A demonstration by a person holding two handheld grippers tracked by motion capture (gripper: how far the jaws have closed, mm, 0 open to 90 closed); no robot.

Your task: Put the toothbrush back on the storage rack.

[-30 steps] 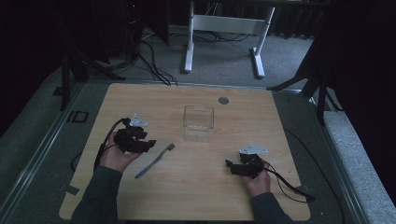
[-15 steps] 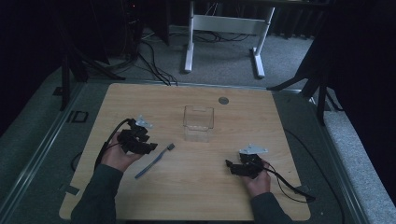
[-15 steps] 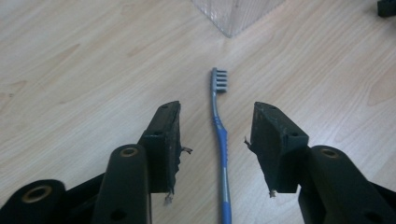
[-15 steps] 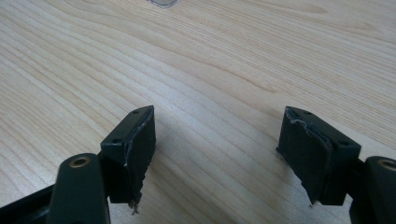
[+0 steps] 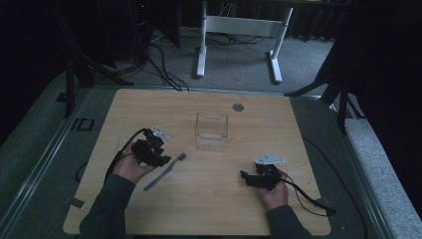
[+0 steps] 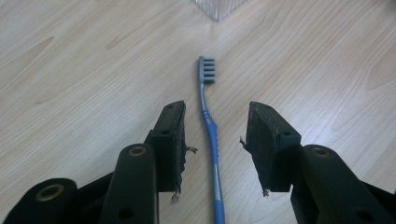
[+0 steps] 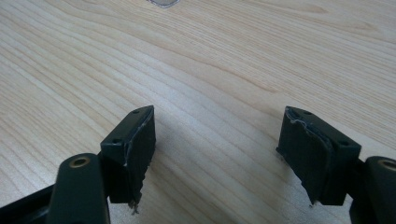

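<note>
A blue toothbrush (image 6: 208,126) with grey bristles lies flat on the wooden table (image 5: 199,199), its head pointing toward a clear plastic box (image 5: 211,130). My left gripper (image 6: 215,140) straddles the toothbrush handle. Its jaws have just been closing, and a gap still shows on each side of the handle, so the pads do not touch it. In the high view the left gripper (image 5: 160,158) sits at the left end of the toothbrush (image 5: 165,171). My right gripper (image 7: 217,149) rests low over bare wood at the table's right, open wide with nothing between its jaws; in the high view, the right gripper (image 5: 247,178) points left.
The clear box stands mid-table, just beyond the toothbrush head. A round grey grommet (image 5: 238,107) sits near the far edge. Cables trail from both grippers, one looping off the table's right side (image 5: 318,199). A white desk frame (image 5: 239,30) stands beyond the table.
The left gripper has shifted a little right and toward the toothbrush, now over its handle. The right hand has kept still.
</note>
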